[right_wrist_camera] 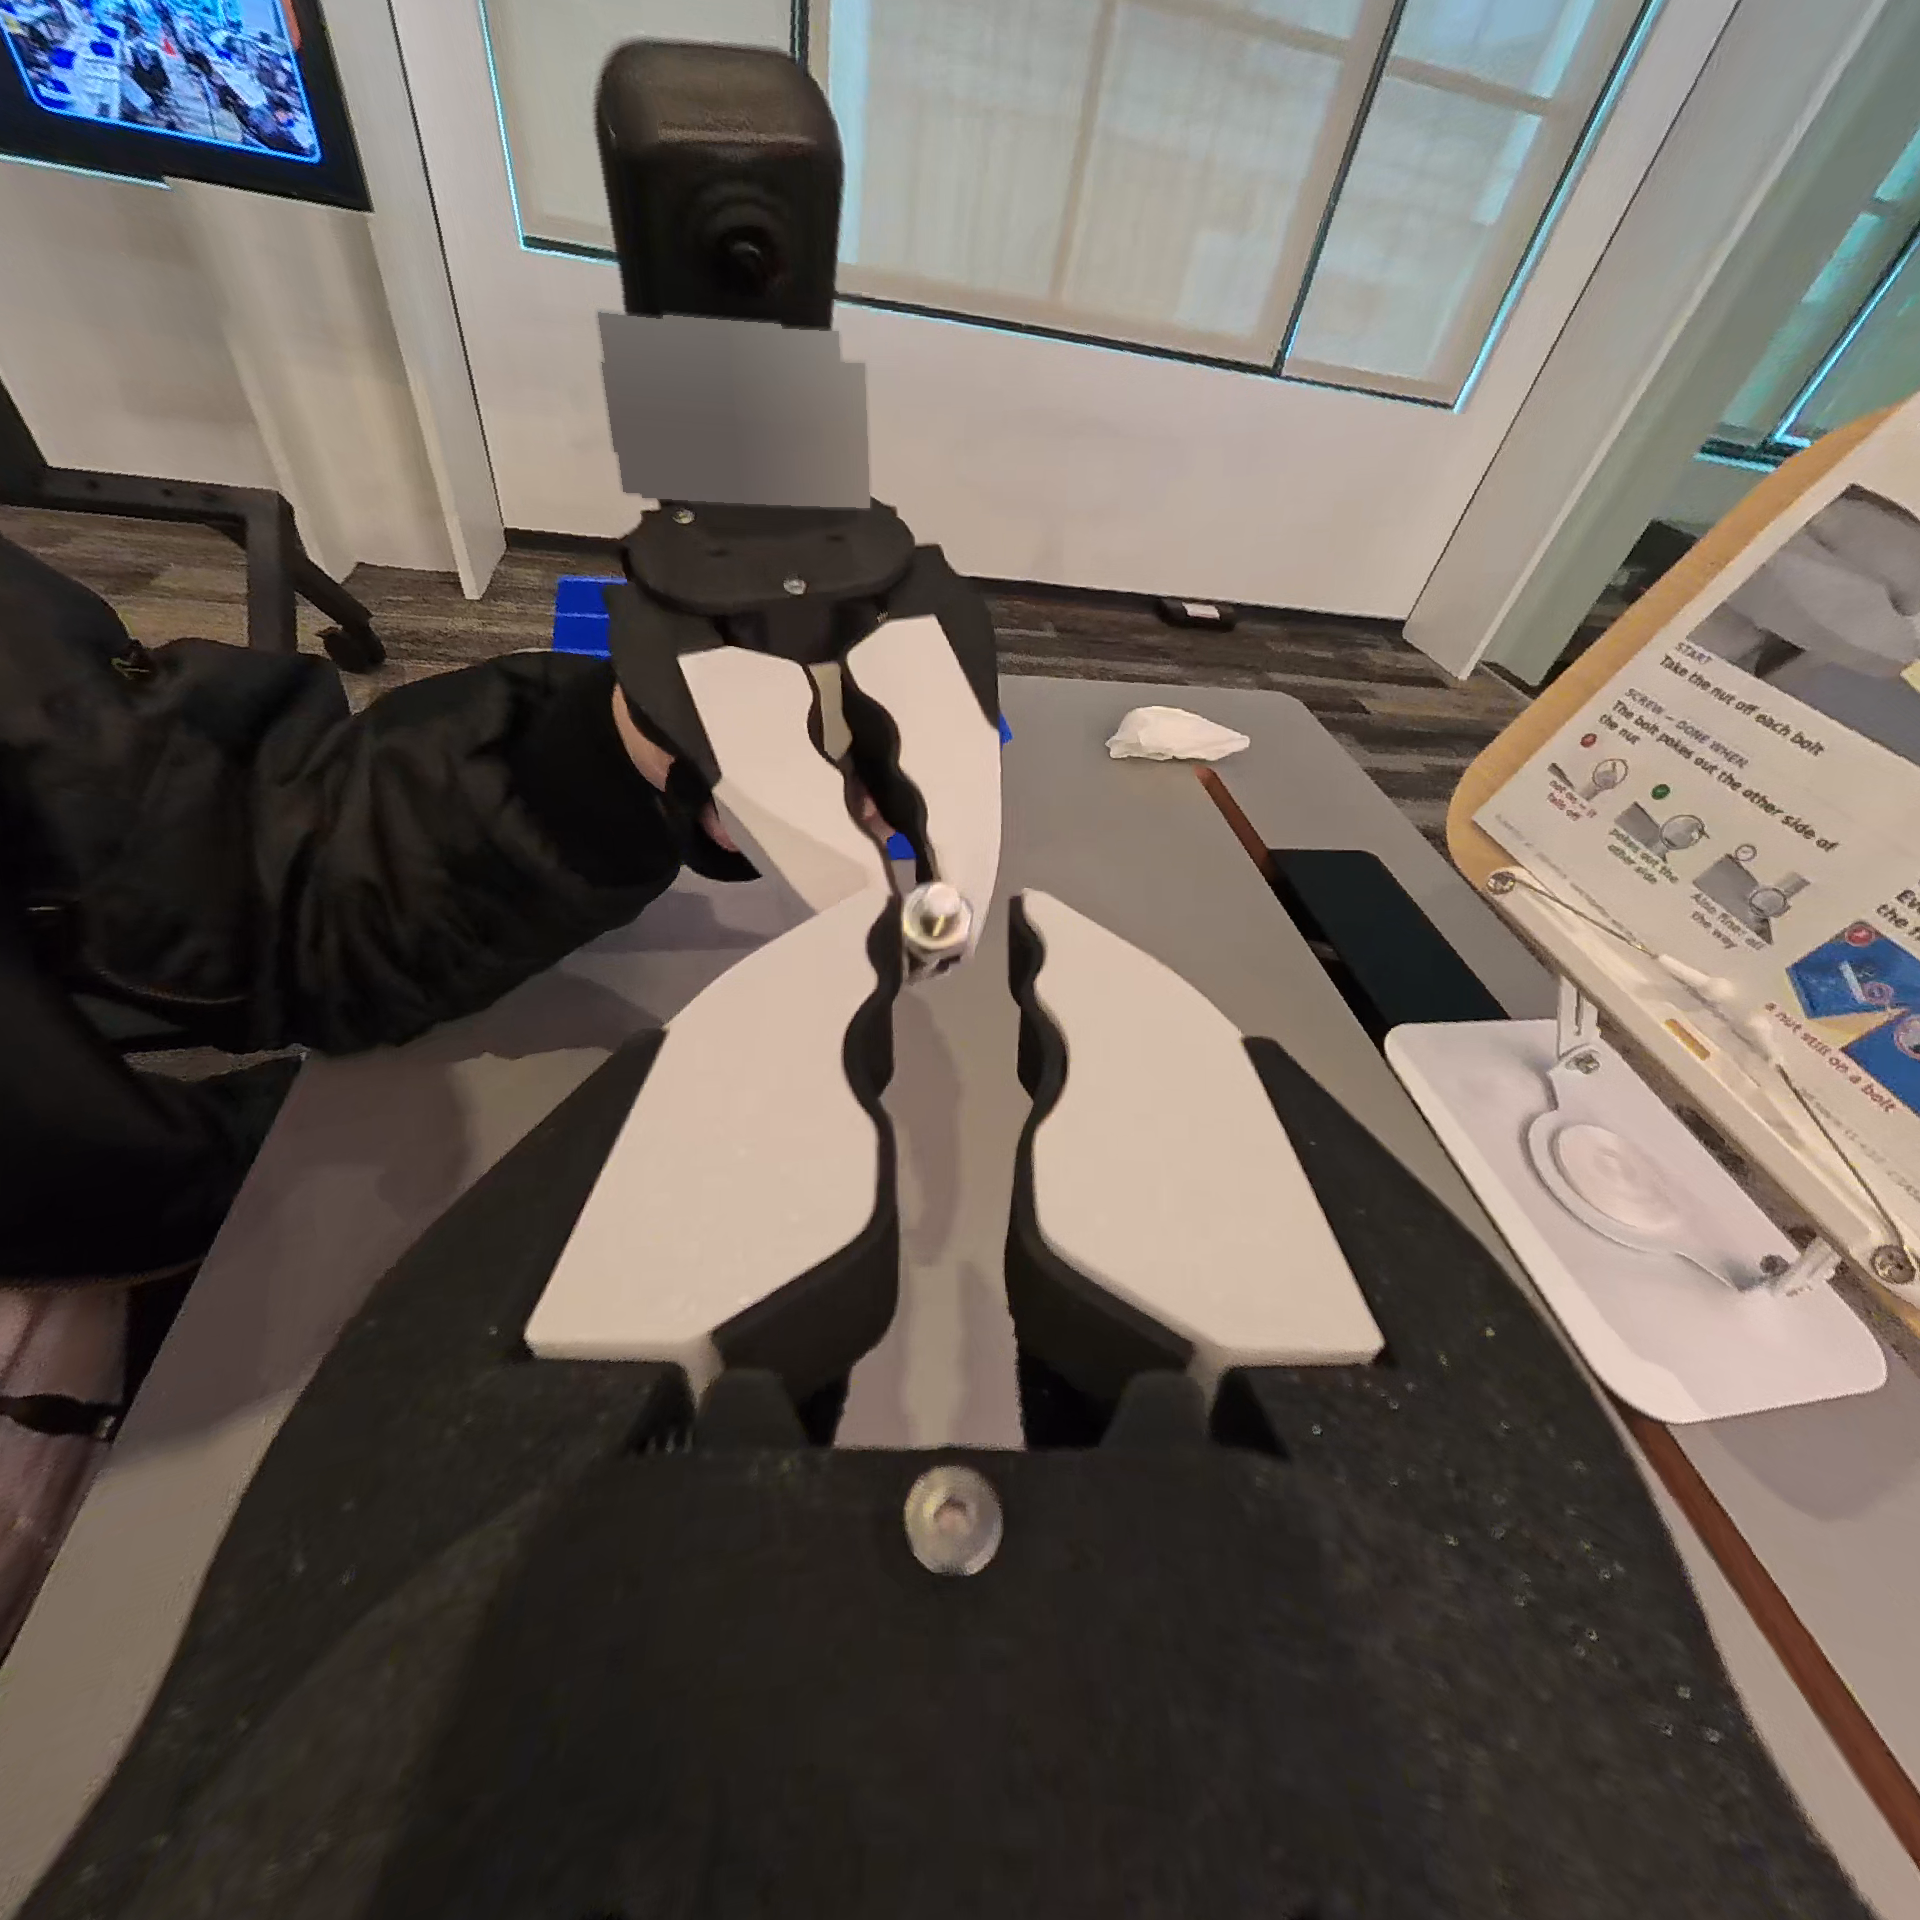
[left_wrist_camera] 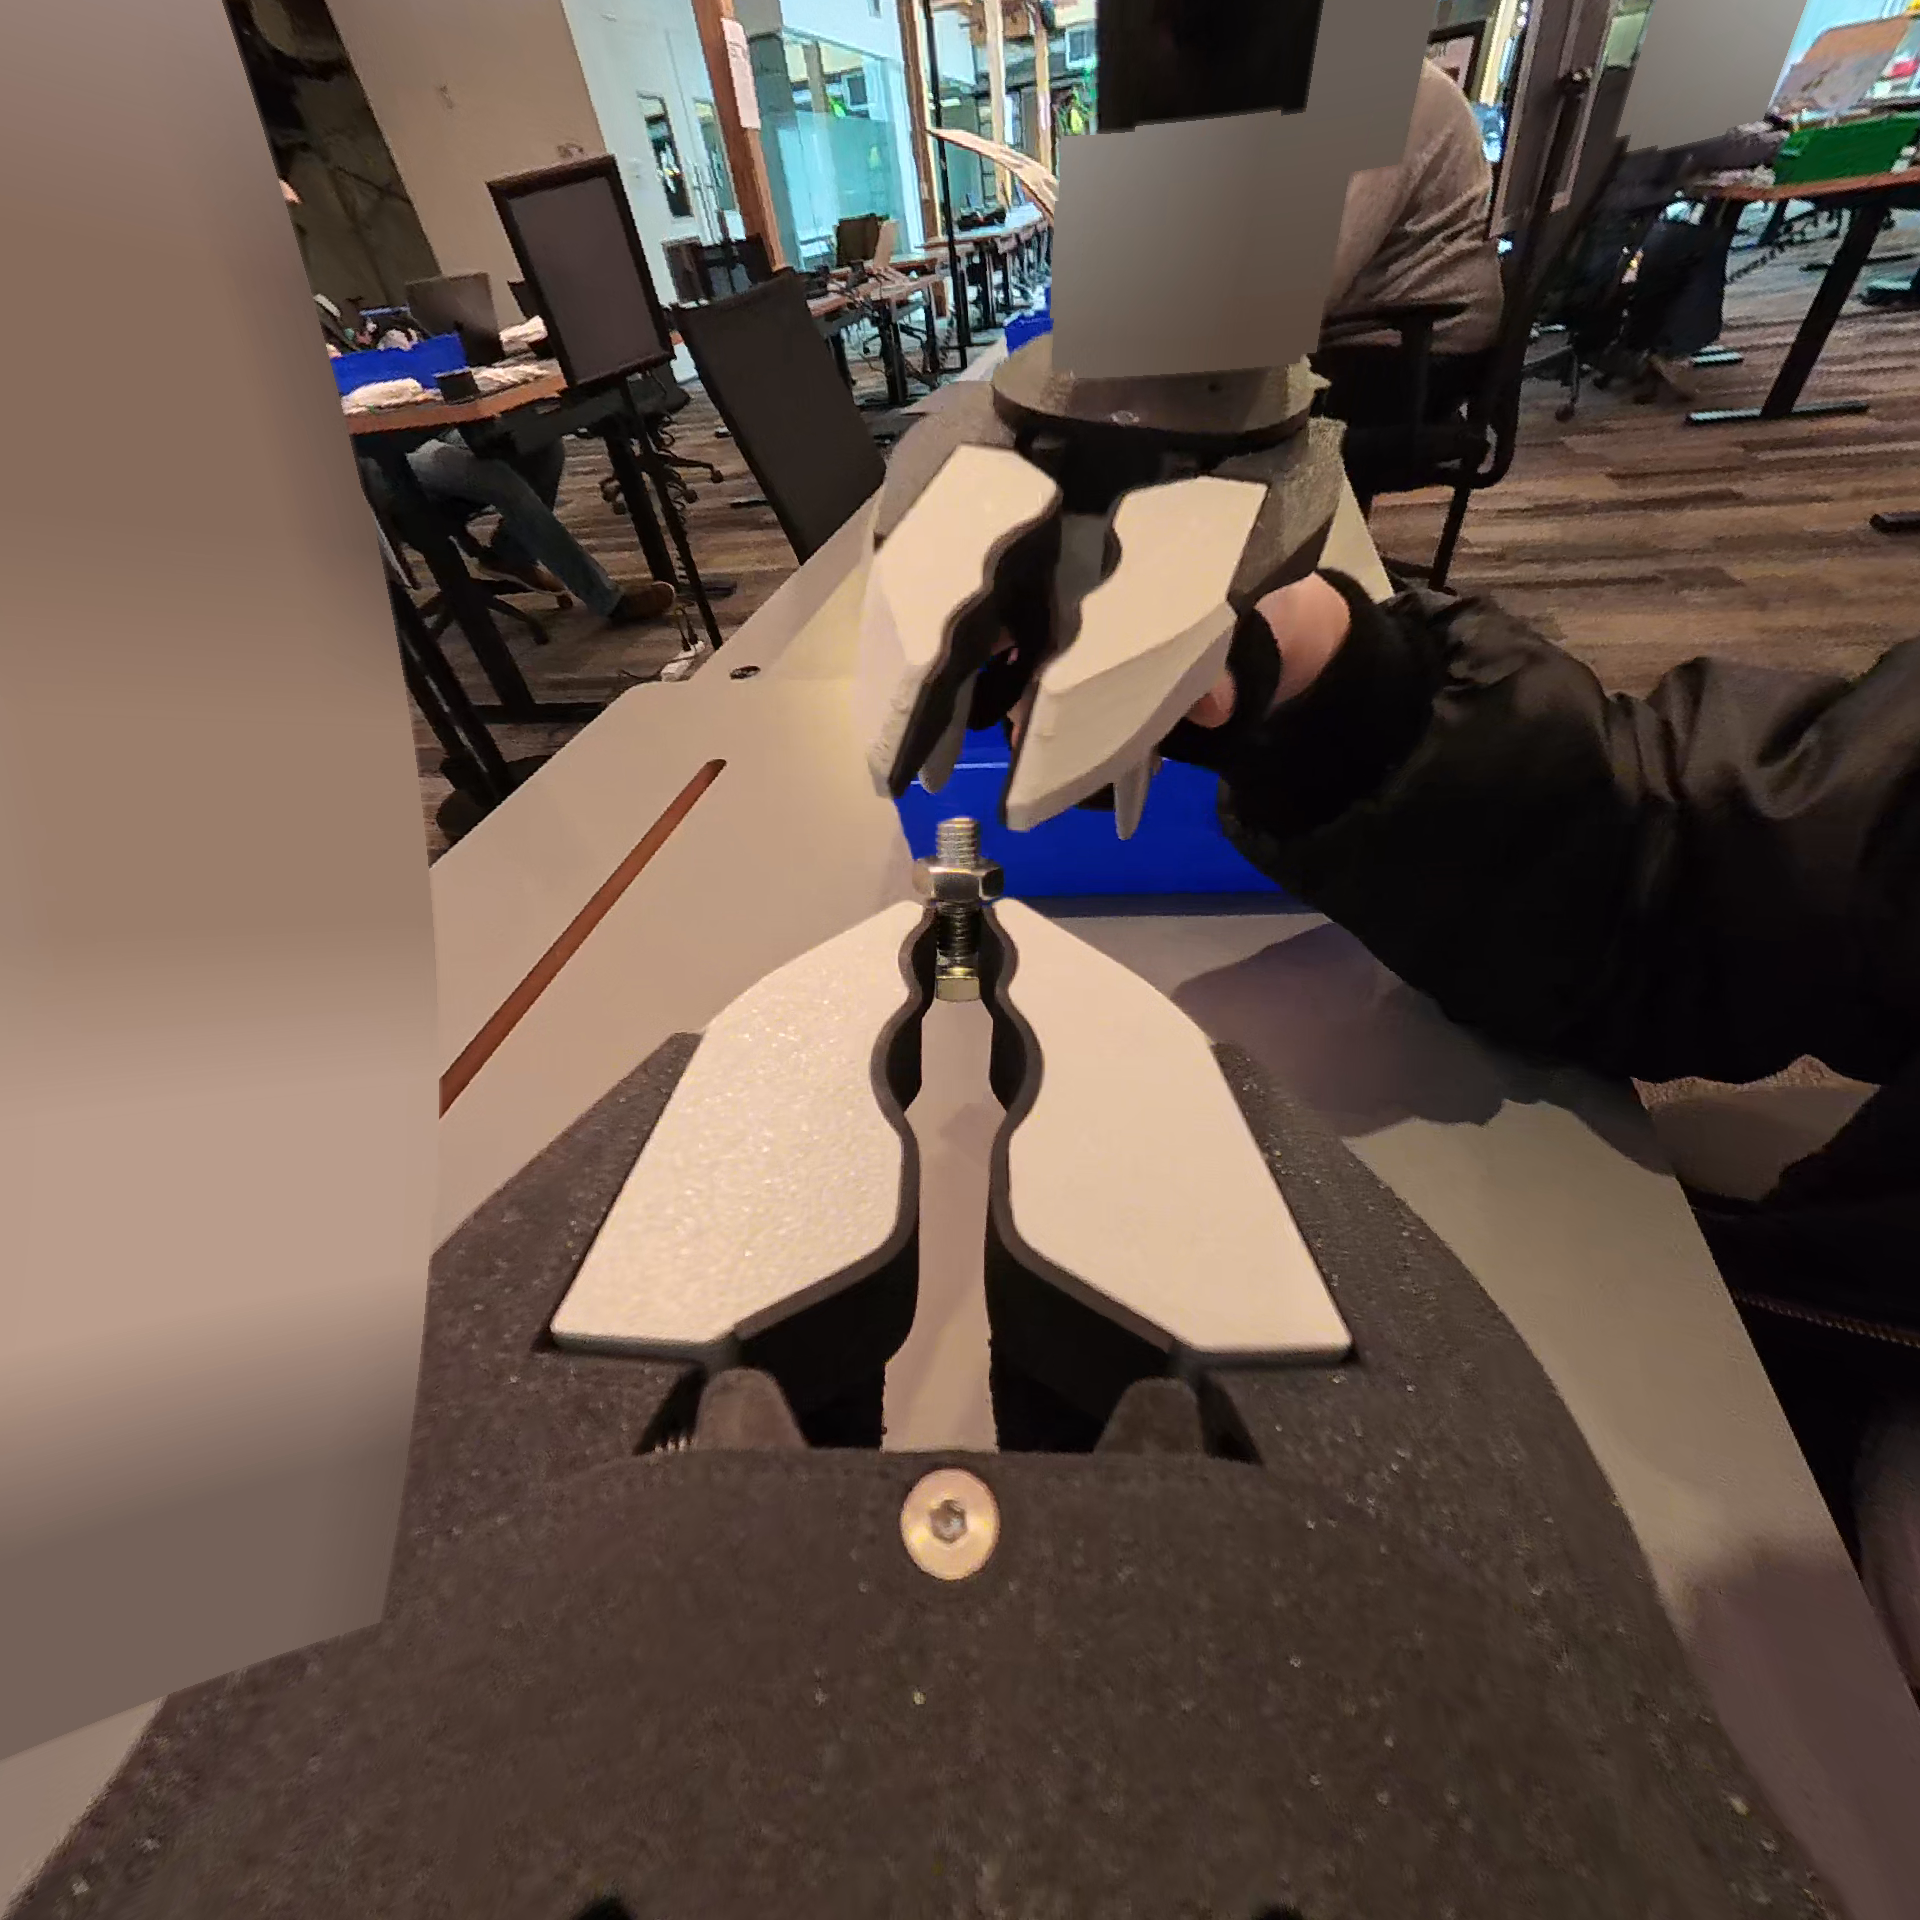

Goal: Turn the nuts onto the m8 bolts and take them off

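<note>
Bolt pinched upright, nut partway down its thread

The left gripper (left_wrist_camera: pixel 958 940) pinches the bolt (left_wrist_camera: pixel 957 956) by its shank, the nut (left_wrist_camera: pixel 958 883) sitting just above the fingertips (threads poke out on top). The right gripper (right_wrist_camera: pixel 951 930) stands spread beside the nut over the grey table (right_wrist_camera: pixel 1195 883), its pads not pressing on it.

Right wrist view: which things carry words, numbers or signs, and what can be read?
Instruction sheet on the wooden board, right side: printed lines and small pictures; wording not quoted here.
Wall screen, upper left: too blurred to read.
Nothing else bears writing.
</note>
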Demonstrator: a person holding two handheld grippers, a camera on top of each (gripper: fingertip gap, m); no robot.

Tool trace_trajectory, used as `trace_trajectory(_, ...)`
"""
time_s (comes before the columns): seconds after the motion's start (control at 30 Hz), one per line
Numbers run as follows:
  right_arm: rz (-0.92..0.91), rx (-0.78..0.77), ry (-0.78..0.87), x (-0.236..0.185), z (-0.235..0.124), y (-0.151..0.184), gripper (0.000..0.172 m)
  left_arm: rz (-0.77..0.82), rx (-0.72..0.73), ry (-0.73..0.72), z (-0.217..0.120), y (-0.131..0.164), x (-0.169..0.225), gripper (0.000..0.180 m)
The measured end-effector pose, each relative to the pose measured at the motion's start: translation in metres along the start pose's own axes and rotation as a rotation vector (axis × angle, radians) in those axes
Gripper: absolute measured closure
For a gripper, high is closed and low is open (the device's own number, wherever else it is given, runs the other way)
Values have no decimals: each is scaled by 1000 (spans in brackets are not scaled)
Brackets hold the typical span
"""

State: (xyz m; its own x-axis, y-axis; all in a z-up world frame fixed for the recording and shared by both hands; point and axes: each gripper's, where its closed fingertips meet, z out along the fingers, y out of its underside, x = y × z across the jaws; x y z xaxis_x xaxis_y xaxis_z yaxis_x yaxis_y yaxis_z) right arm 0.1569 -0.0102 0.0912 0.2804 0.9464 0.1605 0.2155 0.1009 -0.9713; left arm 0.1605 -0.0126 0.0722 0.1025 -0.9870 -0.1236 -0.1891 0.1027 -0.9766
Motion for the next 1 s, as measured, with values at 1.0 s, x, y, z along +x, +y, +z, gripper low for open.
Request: trace_trajectory(1.0, 116, 31, -105, -7, 2, 0, 165, 0, 49, 11, 2, -7, 6, 165)
